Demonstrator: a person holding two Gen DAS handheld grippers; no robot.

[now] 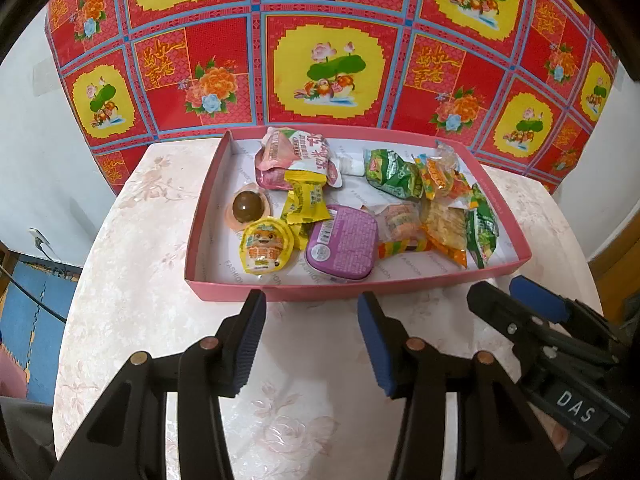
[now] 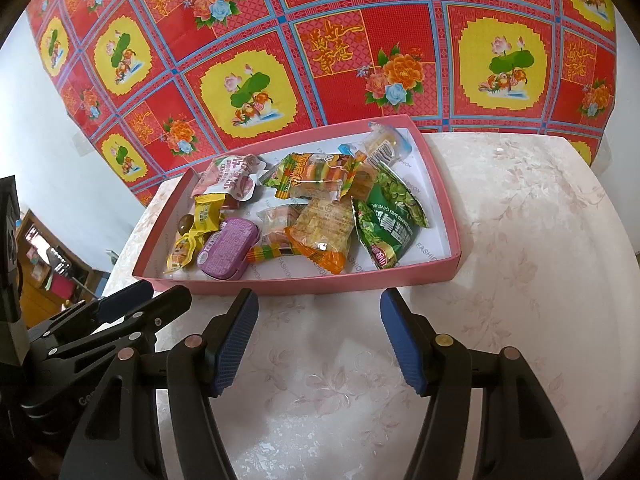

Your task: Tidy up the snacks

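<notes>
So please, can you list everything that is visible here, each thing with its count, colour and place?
tray: one, pink, white inside, on the table before the cloth
purple tin: one, near front wall of tray
green packets: two or more, right part of tray
orange packets: several, centre right of tray
yellow packets: several, left centre of tray
brown ball in clear wrapper: one, left side of tray
pink pouches: about two, back left of tray
table: one, pale floral cover
cloth: one, red, yellow and blue, behind the table
left gripper: black with blue pads, jaws open, empty, before the tray
right gripper: same, jaws open, empty
</notes>
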